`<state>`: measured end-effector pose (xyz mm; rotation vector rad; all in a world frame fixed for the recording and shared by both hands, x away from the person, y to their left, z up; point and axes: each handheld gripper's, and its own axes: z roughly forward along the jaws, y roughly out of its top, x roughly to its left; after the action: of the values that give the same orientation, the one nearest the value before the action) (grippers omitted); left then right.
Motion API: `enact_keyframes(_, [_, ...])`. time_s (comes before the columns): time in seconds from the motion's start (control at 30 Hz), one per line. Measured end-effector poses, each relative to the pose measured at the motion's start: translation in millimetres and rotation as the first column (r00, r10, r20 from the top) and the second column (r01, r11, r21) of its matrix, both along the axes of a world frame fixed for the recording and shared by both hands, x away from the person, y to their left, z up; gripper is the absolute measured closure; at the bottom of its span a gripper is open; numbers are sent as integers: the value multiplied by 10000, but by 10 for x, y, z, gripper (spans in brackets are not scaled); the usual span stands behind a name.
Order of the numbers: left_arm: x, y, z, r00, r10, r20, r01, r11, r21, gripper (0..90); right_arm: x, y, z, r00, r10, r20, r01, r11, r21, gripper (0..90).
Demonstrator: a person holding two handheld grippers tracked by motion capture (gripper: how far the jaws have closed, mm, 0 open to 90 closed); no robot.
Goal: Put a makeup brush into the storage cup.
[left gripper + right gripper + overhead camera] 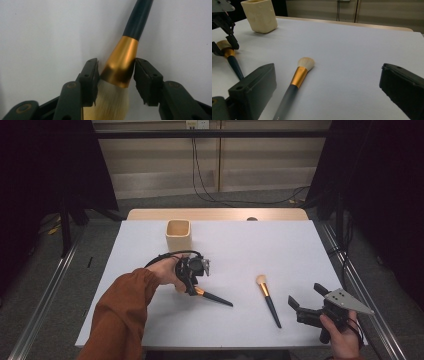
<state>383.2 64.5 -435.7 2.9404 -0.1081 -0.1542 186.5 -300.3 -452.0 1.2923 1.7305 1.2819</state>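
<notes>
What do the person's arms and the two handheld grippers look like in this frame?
Left arm wears a rust-orange sleeve. Both grippers, the left gripper and the right gripper, are black with blocky two-piece jaws; the right carries a grey three-cornered plate with small dark dots. A black cable loops from the left.

My left arm wears a rust-orange sleeve [117,312], loose and creased, ending at the wrist just behind my left gripper [191,279]. That gripper is black all over, with a thin black cable [167,255] looping from its body back over my hand. In the left gripper view its two jaws are matte black and blocky, each with a flat ribbed pad, small recessed screw holes and a round brass-ringed pivot lower down. My right gripper [305,302] is also black, with square, thick jaw blocks. On top of it sits a grey three-cornered plate [346,301] dotted with small dark screws.
</notes>
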Motion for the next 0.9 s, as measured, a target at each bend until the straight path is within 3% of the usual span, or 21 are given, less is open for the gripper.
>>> enact_keyframes(0.5, [-10,5,-18,9996,-270,-109,272,9993,248,608,-2,2,-3,10000,-4,-40,3,10000,-64,7])
enact_keyframes(0.9, [-11,21,8,9991,23,-419,-18,9999,125,608,4,7,-8,10000,-10,-92,9,10000,-98,8])
